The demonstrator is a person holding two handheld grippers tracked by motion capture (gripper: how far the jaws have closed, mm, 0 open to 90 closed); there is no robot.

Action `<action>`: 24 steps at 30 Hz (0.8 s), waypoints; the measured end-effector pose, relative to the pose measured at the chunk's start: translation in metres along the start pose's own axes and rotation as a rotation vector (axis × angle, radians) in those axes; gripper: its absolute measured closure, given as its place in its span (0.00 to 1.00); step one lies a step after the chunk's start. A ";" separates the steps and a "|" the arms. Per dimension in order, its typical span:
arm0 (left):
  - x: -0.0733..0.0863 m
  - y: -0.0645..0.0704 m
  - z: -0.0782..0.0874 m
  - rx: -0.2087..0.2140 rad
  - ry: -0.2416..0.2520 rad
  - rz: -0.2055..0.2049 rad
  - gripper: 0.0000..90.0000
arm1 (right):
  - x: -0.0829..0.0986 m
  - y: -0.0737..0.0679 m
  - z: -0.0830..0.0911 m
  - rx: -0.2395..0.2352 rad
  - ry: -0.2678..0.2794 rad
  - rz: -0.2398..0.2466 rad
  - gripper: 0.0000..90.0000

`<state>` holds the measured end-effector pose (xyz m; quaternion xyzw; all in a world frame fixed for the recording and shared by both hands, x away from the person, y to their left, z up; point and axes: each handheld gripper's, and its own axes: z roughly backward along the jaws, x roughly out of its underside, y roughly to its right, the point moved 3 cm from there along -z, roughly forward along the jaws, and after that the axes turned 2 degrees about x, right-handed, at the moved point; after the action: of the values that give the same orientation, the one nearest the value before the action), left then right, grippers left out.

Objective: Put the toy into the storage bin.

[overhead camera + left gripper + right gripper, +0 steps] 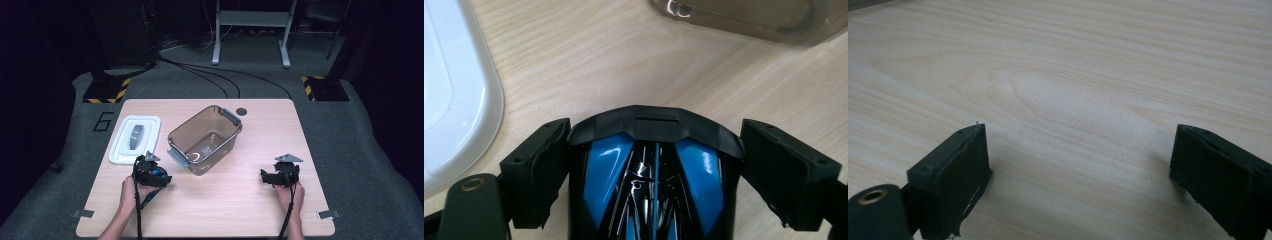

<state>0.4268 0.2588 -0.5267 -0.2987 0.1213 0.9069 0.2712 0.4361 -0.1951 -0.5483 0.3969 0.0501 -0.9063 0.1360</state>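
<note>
Blue-black object [654,180] sits clamped in left jaws on wooden table [260,125]; right jaws apart.

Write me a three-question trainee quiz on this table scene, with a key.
1. True or false: the white lid is fitted on the clear container.
2. What sits between the jaws of the left hand-held gripper? A) a blue-and-black object B) a red cup C) nothing
3. Fill in: the jaws of the right hand-held gripper stand ____ over the bare table.

Key: 1 false, the lid lies on the table beside the container; 2 A; 3 open.
</note>
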 end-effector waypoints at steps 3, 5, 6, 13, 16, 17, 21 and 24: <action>0.000 0.000 -0.001 -0.004 -0.004 -0.003 0.26 | 0.000 0.000 0.000 0.000 0.000 0.000 0.09; 0.000 0.001 0.000 -0.004 -0.008 -0.008 0.27 | 0.000 0.000 0.000 0.000 0.000 0.000 0.09; 0.000 0.001 0.000 -0.007 -0.013 -0.010 0.27 | 0.000 0.000 0.000 0.000 0.000 0.000 0.09; -0.002 0.000 0.011 -0.008 0.023 -0.011 0.27 | 0.000 0.000 0.000 0.000 0.000 0.000 0.09; -0.005 -0.001 0.022 -0.016 0.048 -0.007 0.27 | 0.000 0.000 0.000 0.000 0.000 0.000 0.09; -0.006 -0.003 0.026 -0.014 0.051 -0.013 0.27 | 0.000 0.000 0.000 0.000 0.000 0.000 0.09; -0.010 -0.005 0.040 -0.016 0.090 0.005 0.27 | 0.000 0.000 0.000 0.000 0.000 0.000 0.09; -0.013 -0.007 0.051 -0.022 0.117 0.007 0.27 | 0.000 0.000 0.000 0.000 0.000 0.000 0.09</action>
<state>0.4153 0.2789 -0.4786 -0.3538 0.1281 0.8901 0.2571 0.4361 -0.1951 -0.5483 0.3971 0.0501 -0.9063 0.1357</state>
